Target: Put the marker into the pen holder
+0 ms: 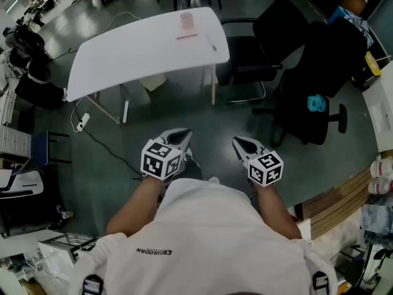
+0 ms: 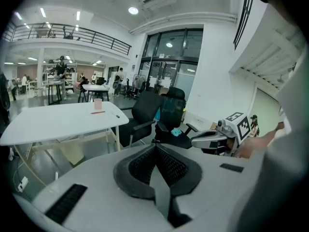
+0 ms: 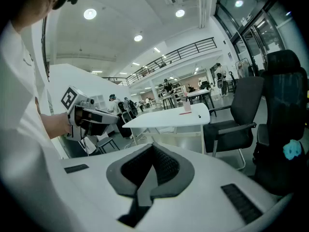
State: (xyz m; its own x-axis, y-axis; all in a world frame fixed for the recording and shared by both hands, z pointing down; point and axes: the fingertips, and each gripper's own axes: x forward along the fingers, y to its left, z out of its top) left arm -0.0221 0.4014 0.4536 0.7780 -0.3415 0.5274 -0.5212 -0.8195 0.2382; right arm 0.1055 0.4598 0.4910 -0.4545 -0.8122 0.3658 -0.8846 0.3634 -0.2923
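Both jaws pinched together, nothing held: left hand-held gripper [image 1: 179,135] and right hand-held gripper [image 1: 240,143] sit tucked at my waist. Red marker [image 1: 186,37] lies flat on the white tabletop [image 1: 129,57], well apart from me, just beside the pink pen holder [image 1: 186,21]. Risks:
- catching the floor cable [image 1: 99,140] on approach
- grabbing the dark pen [image 1: 212,46] instead
- knocking the holder over
- jaws skidding off the thin, flat marker

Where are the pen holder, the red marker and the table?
pen holder [image 1: 186,21], head view, its side wall.
red marker [image 1: 186,37], head view, its middle.
table [image 1: 129,57], head view, bare top.
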